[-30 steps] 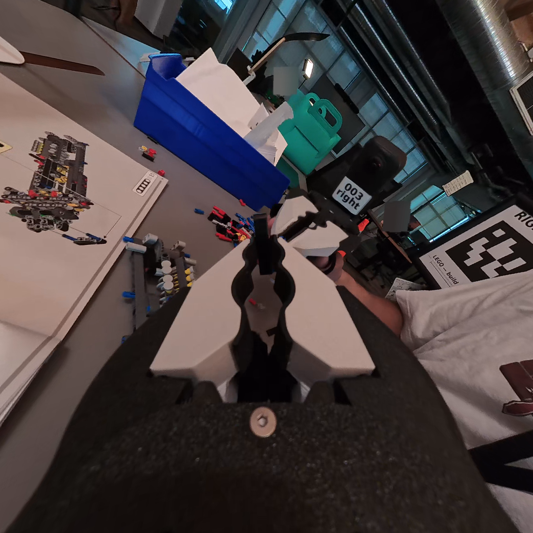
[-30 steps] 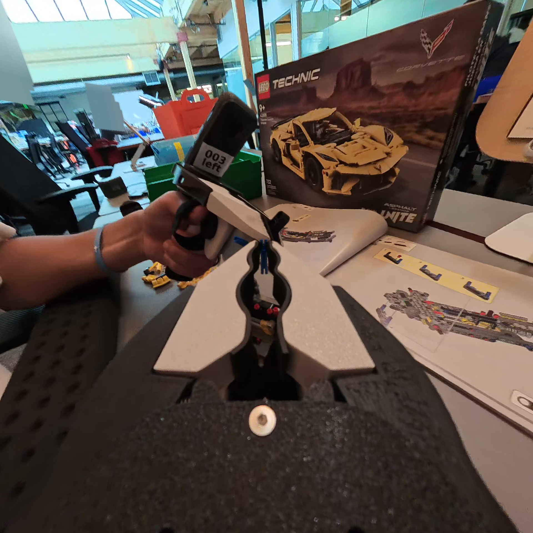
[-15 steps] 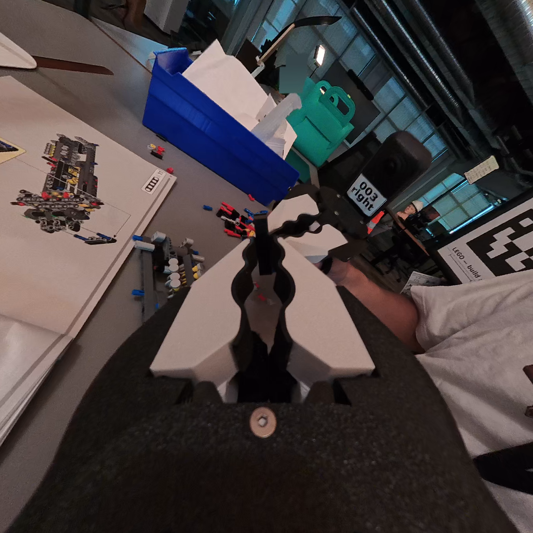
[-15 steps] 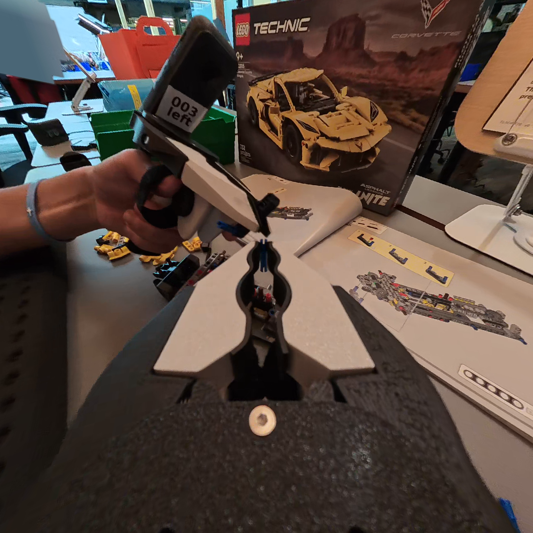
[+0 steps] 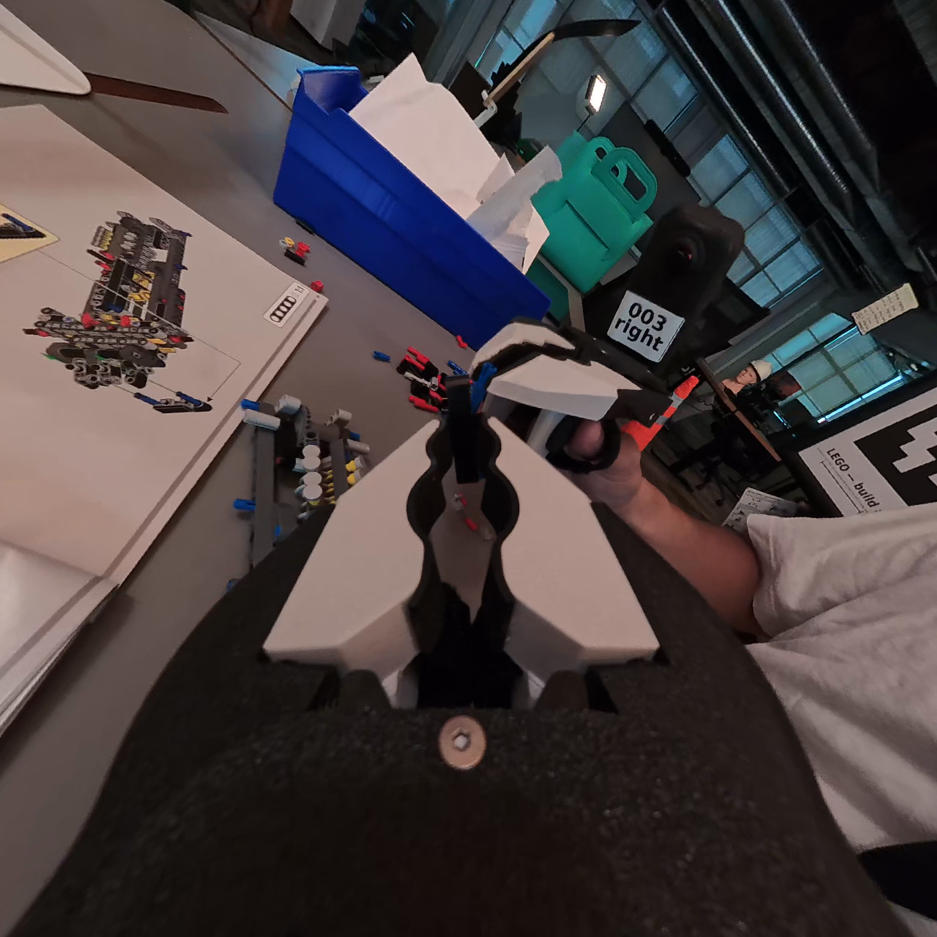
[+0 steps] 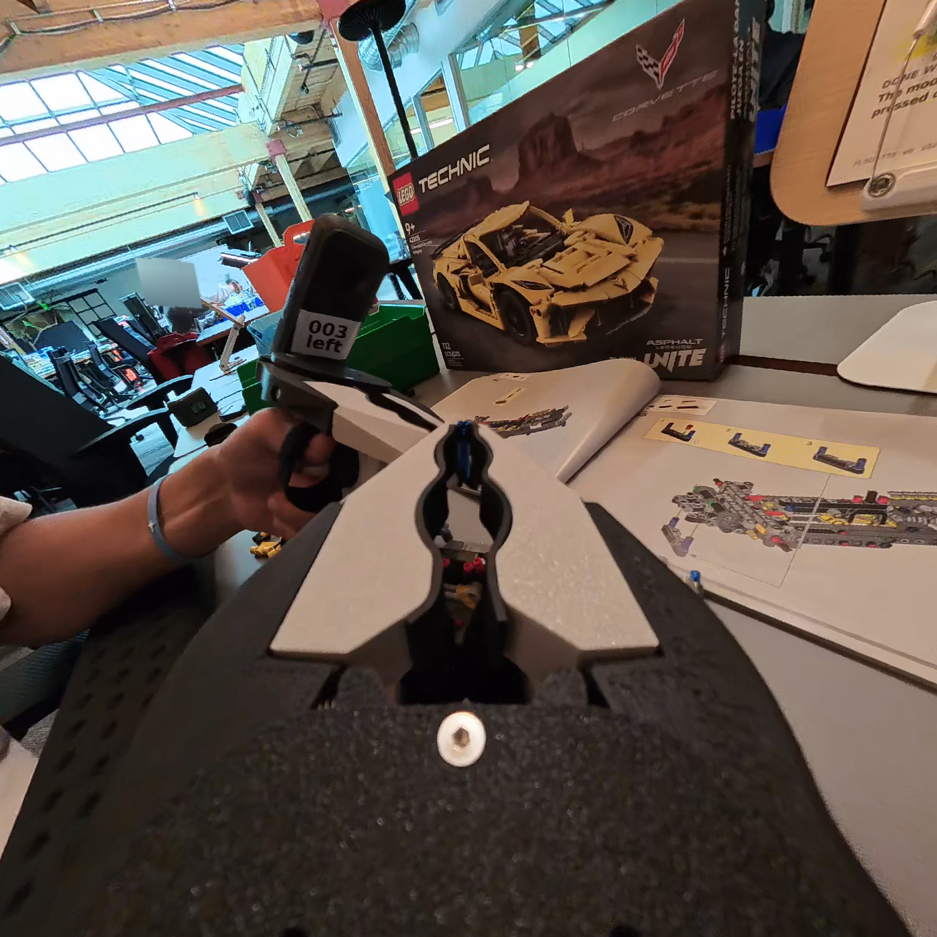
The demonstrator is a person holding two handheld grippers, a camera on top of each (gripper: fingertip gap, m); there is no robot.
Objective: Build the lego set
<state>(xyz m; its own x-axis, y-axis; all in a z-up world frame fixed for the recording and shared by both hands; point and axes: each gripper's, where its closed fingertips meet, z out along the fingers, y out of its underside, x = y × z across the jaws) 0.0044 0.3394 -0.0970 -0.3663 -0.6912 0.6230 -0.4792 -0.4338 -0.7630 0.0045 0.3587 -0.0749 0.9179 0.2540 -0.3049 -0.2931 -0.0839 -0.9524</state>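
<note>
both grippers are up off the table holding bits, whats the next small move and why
Probably ease the right gripper in so its blue pin seats in the black beam that the left gripper clamps. The two tips almost meet in mid-air, pin beside the beam's top, but I cannot tell if it is in a hole yet.

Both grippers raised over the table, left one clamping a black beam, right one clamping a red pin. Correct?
Not quite: the pin in the right gripper is blue, not red, as the right wrist view shows between its closed fingertips. The rest holds: the left gripper is shut on a black beam, and both are raised over the table.
</note>
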